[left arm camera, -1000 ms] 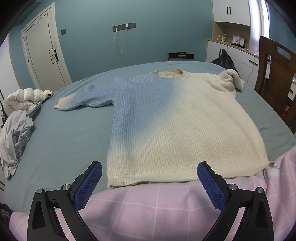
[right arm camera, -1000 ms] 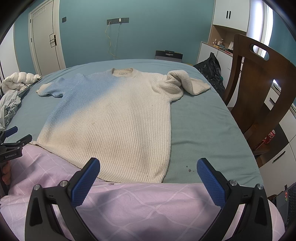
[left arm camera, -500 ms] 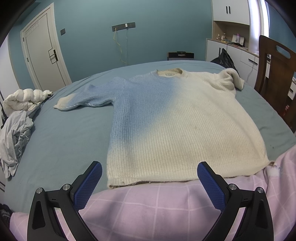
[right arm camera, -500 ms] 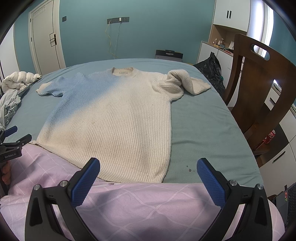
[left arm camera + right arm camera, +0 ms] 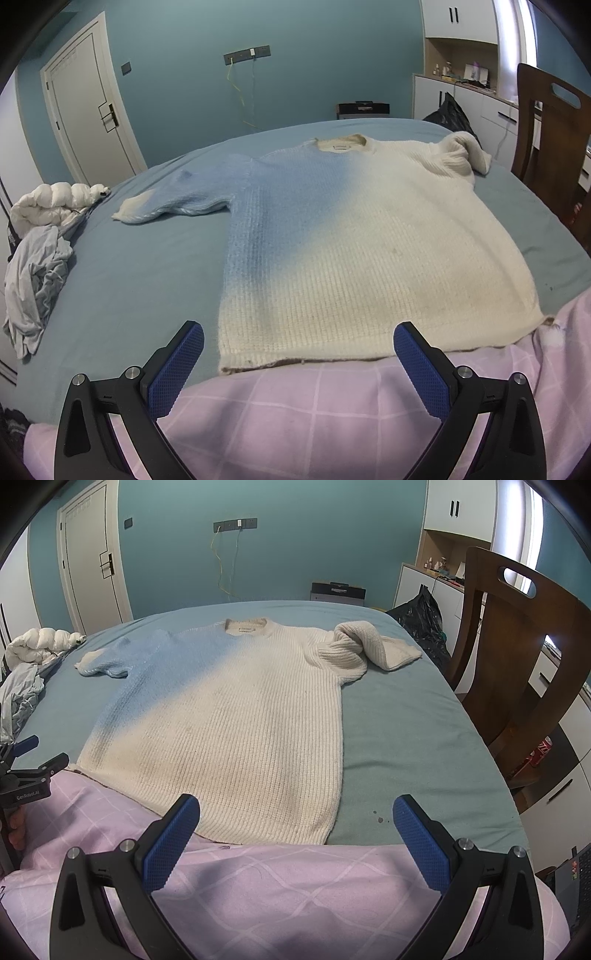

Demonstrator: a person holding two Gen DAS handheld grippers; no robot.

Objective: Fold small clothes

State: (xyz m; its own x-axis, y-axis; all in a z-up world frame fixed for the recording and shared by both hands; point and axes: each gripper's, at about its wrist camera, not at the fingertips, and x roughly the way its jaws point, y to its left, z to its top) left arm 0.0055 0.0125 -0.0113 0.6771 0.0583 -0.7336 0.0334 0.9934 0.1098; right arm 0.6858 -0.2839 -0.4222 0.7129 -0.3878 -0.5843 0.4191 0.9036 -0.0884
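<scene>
A knitted sweater [image 5: 351,243] [image 5: 236,716], blue fading to cream, lies flat and face up on the blue bed, collar at the far side. Its left sleeve [image 5: 173,203] stretches out flat. Its right sleeve [image 5: 365,646] is bunched and doubled over near the shoulder. My left gripper [image 5: 295,354] is open and empty, hovering just short of the hem's left part. My right gripper [image 5: 295,827] is open and empty, just short of the hem's right corner. The left gripper's fingers [image 5: 44,764] also show at the left edge of the right wrist view.
A pink checked quilt [image 5: 314,413] [image 5: 277,893] covers the near bed edge under both grippers. A crumpled grey garment [image 5: 37,288] and a white puffy jacket [image 5: 51,203] lie at the bed's left side. A wooden chair [image 5: 517,657] and a black bag [image 5: 424,616] stand right of the bed.
</scene>
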